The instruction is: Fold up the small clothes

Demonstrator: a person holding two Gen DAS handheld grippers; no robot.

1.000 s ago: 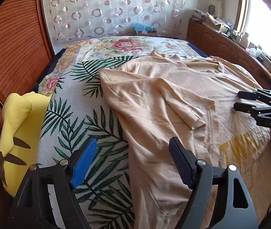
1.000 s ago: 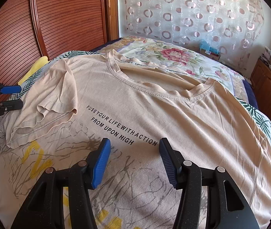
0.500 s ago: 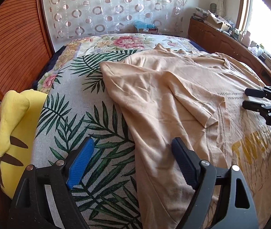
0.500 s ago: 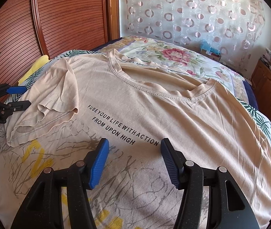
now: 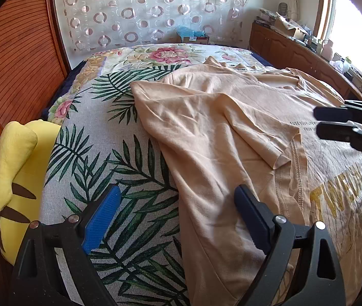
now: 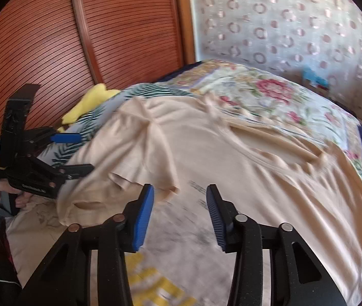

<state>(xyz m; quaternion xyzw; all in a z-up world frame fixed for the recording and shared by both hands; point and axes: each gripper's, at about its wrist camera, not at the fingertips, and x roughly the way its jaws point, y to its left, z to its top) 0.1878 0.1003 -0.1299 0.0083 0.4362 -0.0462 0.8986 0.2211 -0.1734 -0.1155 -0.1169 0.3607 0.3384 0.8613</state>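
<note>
A beige T-shirt (image 5: 221,127) with black lettering and a yellow print lies face up on the bed; it also shows in the right wrist view (image 6: 257,163). Its left sleeve (image 5: 262,132) is folded in over the chest. My left gripper (image 5: 178,214) is open and empty, straddling the shirt's left side edge just above it. My right gripper (image 6: 179,211) is open and empty, hovering over the chest near the folded sleeve (image 6: 140,168). Each gripper shows in the other's view: the right (image 5: 334,125), the left (image 6: 79,153).
The bed has a leaf and flower bedspread (image 5: 104,158). A yellow plush toy (image 5: 20,168) lies at the bed's left edge against the wooden slatted wardrobe (image 6: 104,38). A wooden sideboard (image 5: 296,51) with clutter runs along the right, under a window.
The left gripper slid a little left and forward along the shirt's edge. The right gripper swung left toward the folded sleeve, blurring its view. Both stayed open.
</note>
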